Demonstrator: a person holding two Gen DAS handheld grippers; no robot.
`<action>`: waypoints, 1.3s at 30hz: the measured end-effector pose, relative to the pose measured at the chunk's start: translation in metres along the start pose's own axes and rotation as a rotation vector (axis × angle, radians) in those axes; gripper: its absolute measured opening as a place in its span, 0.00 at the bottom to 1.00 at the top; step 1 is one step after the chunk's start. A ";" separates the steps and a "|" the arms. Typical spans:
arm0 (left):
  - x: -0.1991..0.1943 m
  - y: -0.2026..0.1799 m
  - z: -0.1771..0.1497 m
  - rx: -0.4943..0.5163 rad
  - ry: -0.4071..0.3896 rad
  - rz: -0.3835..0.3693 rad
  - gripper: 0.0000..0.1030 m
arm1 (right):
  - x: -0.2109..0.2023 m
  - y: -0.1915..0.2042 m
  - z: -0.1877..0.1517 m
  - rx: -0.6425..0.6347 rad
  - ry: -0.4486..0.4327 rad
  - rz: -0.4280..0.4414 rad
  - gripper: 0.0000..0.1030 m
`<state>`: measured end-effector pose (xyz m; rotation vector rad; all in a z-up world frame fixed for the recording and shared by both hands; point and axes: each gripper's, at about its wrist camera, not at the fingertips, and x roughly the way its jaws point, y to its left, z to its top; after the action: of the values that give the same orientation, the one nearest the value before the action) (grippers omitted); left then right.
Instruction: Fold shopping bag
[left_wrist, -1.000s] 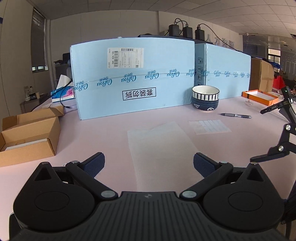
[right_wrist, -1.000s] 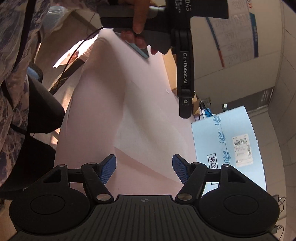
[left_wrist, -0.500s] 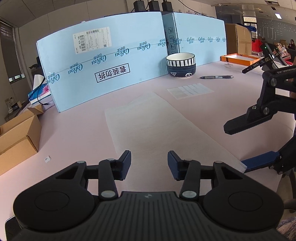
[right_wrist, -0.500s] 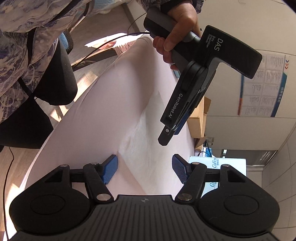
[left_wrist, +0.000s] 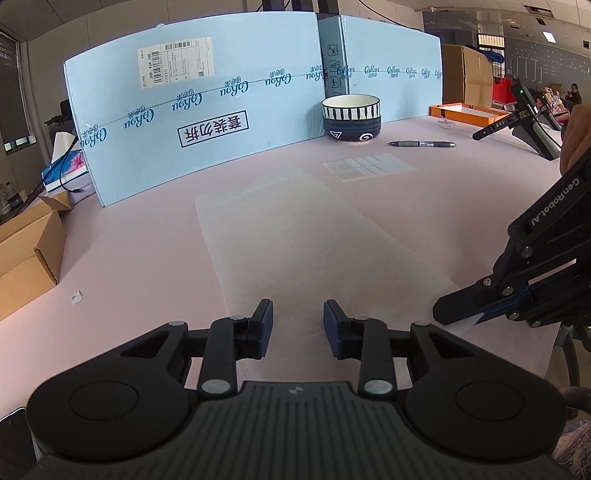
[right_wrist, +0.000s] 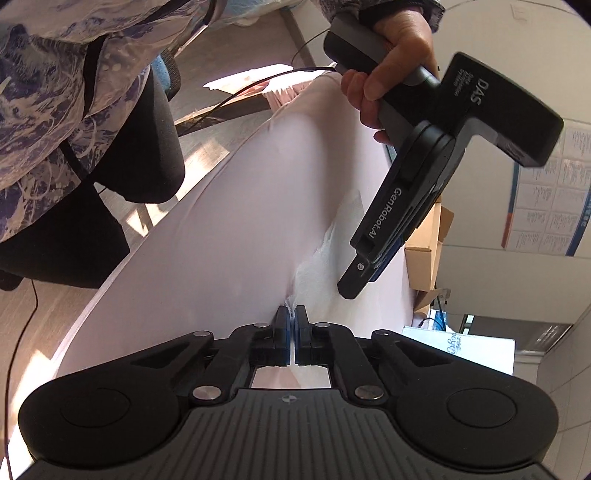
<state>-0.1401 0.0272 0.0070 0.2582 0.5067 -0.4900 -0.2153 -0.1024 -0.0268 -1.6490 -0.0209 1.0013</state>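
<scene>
While the right gripper (right_wrist: 293, 317) is pinching the shopping bag (left_wrist: 295, 236) corner, the left gripper (left_wrist: 298, 320) is hovering half-open over its near edge.

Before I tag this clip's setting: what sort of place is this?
Most likely an office or lab workspace rather than a home. Large blue cartons stand as a backdrop on the pink-covered table, brown shipping boxes sit at its edge, and printed notices hang on the wall.
</scene>
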 end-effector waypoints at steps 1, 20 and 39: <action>-0.005 0.000 0.000 0.006 -0.026 0.005 0.56 | -0.001 -0.005 -0.001 0.047 0.000 0.014 0.01; -0.042 -0.067 -0.017 0.536 -0.153 0.050 0.46 | -0.039 -0.085 -0.052 0.684 -0.129 0.112 0.02; -0.043 -0.044 -0.006 0.523 0.124 -0.194 0.07 | -0.053 -0.077 -0.075 0.932 -0.264 0.214 0.02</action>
<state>-0.1971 0.0084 0.0191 0.7490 0.5206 -0.7968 -0.1671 -0.1618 0.0656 -0.6724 0.3966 1.1420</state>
